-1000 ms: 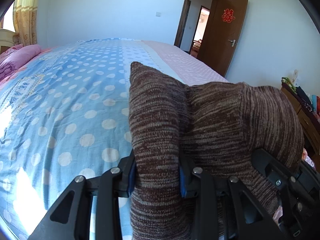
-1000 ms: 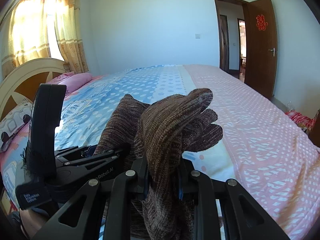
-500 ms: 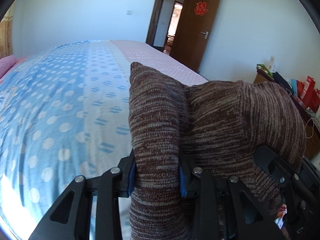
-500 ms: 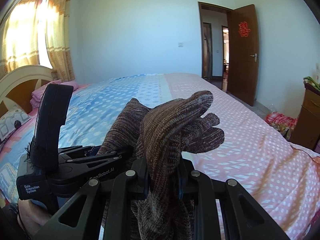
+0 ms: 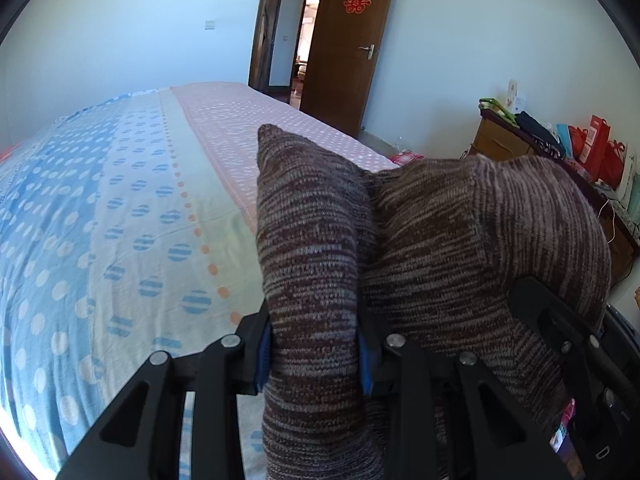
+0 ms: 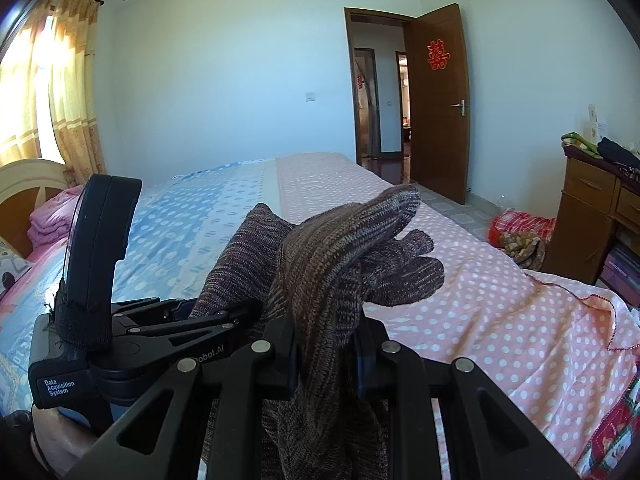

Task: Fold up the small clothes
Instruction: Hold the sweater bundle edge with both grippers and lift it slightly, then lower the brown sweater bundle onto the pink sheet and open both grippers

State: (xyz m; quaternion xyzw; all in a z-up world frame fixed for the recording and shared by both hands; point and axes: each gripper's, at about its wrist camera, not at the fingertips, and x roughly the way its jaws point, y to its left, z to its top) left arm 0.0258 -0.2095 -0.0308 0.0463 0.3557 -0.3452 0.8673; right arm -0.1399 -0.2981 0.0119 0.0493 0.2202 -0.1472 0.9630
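A brown-and-grey striped knitted garment hangs in the air between both grippers, above the bed. My left gripper is shut on one bunched edge of it. My right gripper is shut on another part of the knitted garment, which stands up and flops over its fingers. The left gripper also shows in the right wrist view, close at the left and touching the cloth. The lower part of the garment is hidden below both grippers.
The bed has a blue dotted half and a pink dotted half. Folded pink bedding lies by the headboard. A wooden dresser with clutter stands to the right. An open brown door is at the far wall.
Both grippers, still holding the garment, have swung to the right: the door and dresser have come further into view and the bed's head end has slid left. The grips look unchanged.
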